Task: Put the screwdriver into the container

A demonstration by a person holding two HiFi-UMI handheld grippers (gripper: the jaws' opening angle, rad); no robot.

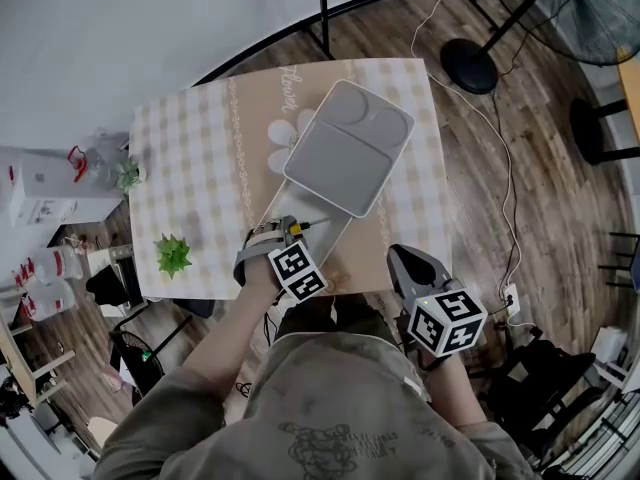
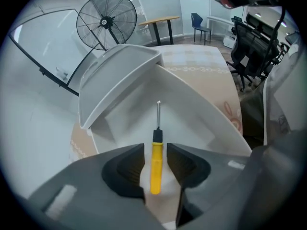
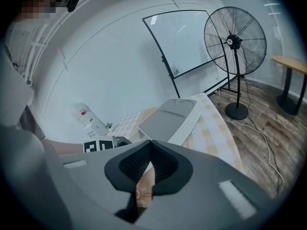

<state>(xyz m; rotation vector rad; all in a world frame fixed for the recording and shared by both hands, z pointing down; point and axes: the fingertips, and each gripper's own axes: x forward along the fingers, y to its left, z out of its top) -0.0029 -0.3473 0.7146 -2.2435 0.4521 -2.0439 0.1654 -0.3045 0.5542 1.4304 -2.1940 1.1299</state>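
Observation:
A screwdriver (image 1: 299, 227) with a yellow handle and thin metal shaft sits between the jaws of my left gripper (image 1: 286, 234), which is shut on it. Seen from the left gripper view, the screwdriver (image 2: 156, 164) points forward over the white inside of the container (image 2: 129, 66); the left gripper (image 2: 156, 150) hovers at its near end. The container (image 1: 348, 148) is a grey-and-white rectangular tray lying at an angle on the checked tablecloth. My right gripper (image 1: 412, 265) hangs at the table's front edge, shut and empty. In its own view the right gripper (image 3: 149, 145) faces the container (image 3: 168, 119).
Two small green plants (image 1: 172, 255) (image 1: 128, 173) stand on the table's left side. White boxes and bottles (image 1: 45, 196) sit beyond the left edge. A fan base (image 1: 468, 65) and a cable (image 1: 505, 158) lie on the wooden floor to the right.

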